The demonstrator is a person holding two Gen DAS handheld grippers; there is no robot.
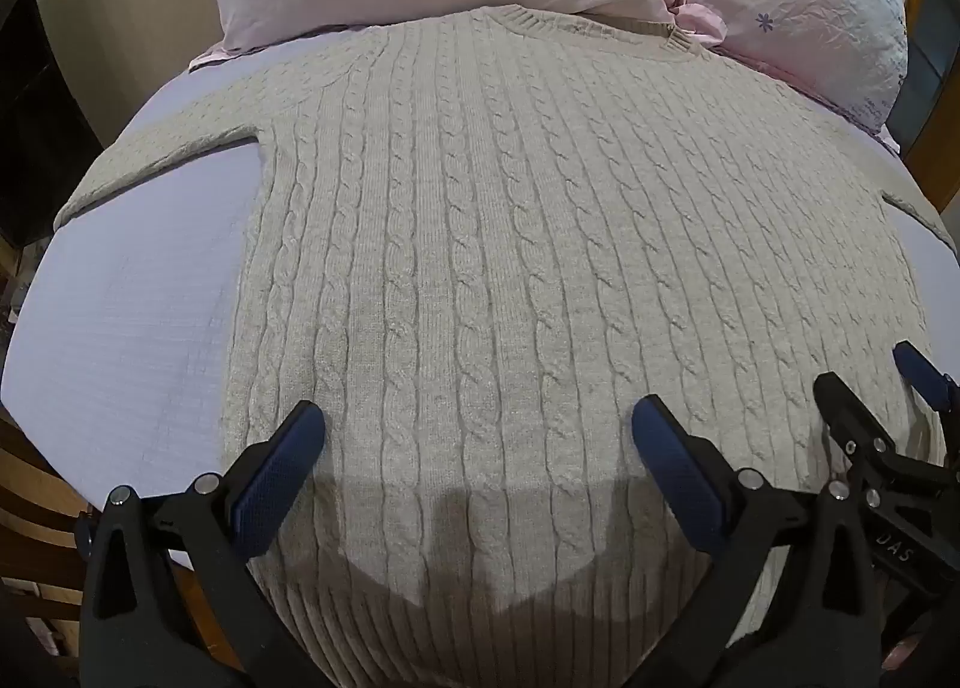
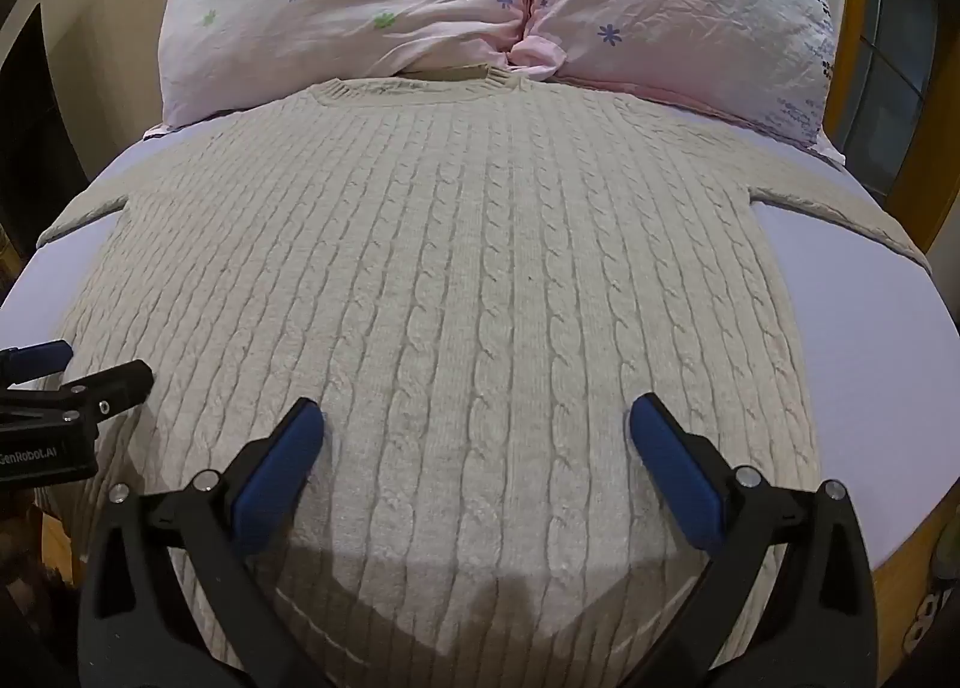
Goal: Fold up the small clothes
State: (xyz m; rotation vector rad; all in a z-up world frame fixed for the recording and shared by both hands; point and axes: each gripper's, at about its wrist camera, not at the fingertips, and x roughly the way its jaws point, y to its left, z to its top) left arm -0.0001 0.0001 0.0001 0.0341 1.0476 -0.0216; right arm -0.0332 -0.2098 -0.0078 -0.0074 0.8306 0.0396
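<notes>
We can read two markings, both on gripper bodies. In the right wrist view, at the left edge of the frame just below mid-height, the black body of the left gripper (image 2: 90, 382) carries white lettering "GenRobot.AI"; its first letter sits right at the picture's border and is partly cut off. In the left wrist view, at the lower right of the frame, the black body of the right gripper (image 1: 864, 382) bears pale raised letters that we read as "DAS", set at a slant; whether more letters follow we cannot tell. We find no other legible text, number or sign in either view.
</notes>
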